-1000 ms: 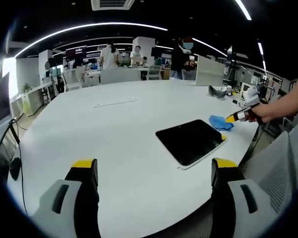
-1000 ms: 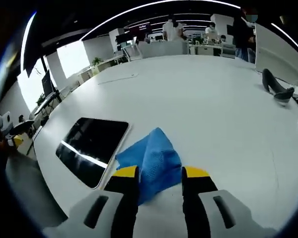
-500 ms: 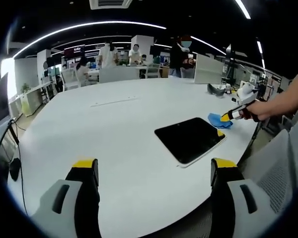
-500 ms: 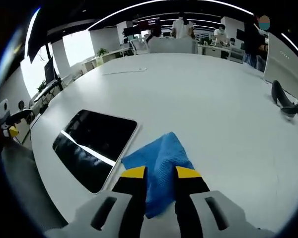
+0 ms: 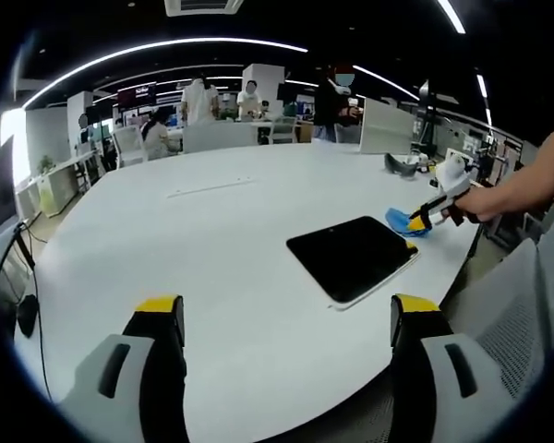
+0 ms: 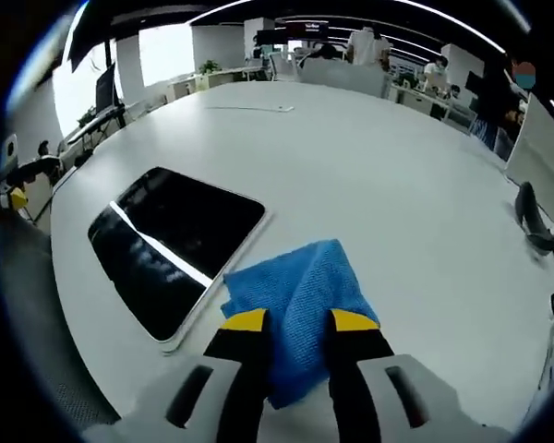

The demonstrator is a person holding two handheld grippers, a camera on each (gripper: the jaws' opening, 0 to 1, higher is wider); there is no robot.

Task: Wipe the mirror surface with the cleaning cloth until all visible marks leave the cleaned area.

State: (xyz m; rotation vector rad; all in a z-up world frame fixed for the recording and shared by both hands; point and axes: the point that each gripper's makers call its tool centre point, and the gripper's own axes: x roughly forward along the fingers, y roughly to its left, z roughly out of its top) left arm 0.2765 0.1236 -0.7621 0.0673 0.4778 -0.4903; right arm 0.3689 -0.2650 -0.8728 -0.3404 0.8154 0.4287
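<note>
White table [image 6: 397,175]: one mirror [image 6: 166,245], one cloth [image 6: 300,309].

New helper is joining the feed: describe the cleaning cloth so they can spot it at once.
Start at the big white table and find the dark rectangular mirror lying flat near its edge. Just beside the mirror's white-framed long side sits the cloth, pinched in the right claw. It is the one bright blue, soft, crumpled thing there.

My right tool [image 6: 290,325] pinches a blue, nubbly-woven cleaning cloth [image 6: 300,295]. The dark rectangular mirror [image 6: 171,240] looks glossy, white-rimmed; the broad white desk [image 6: 379,175] looks smooth and matt.
</note>
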